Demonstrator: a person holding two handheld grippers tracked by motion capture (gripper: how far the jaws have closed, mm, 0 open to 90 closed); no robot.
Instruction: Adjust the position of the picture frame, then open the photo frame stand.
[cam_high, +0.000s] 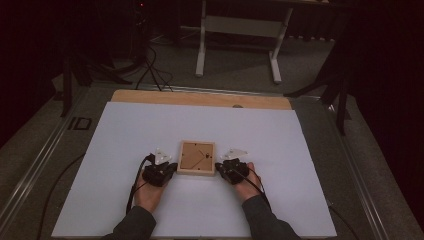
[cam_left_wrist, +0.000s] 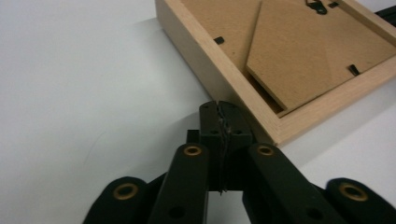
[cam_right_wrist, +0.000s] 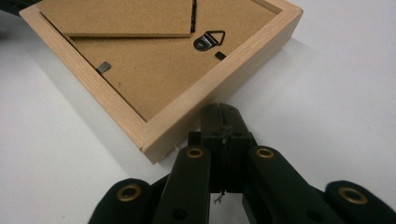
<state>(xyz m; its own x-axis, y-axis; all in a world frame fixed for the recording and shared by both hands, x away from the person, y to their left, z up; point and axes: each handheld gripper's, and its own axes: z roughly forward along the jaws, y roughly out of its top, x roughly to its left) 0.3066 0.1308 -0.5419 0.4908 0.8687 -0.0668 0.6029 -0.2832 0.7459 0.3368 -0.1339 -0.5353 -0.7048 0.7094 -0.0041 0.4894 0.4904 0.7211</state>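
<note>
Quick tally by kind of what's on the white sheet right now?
Picture frame, face down: 1
Grippers, both shut, left and right: 2
Total: 3

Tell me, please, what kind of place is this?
Probably a recording lab or studio: a white sheet covers the work table, dark curtains hang around it, cables run over the carpet, and a white desk frame stands behind.

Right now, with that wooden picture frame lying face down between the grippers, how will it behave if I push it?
The picture frame looks rigid and lies flat, so it should slide across the white sheet, not tip. Its hinged stand panel may flap loose when lifted. It probably holds glass underneath, so treat it as fragile.
</note>
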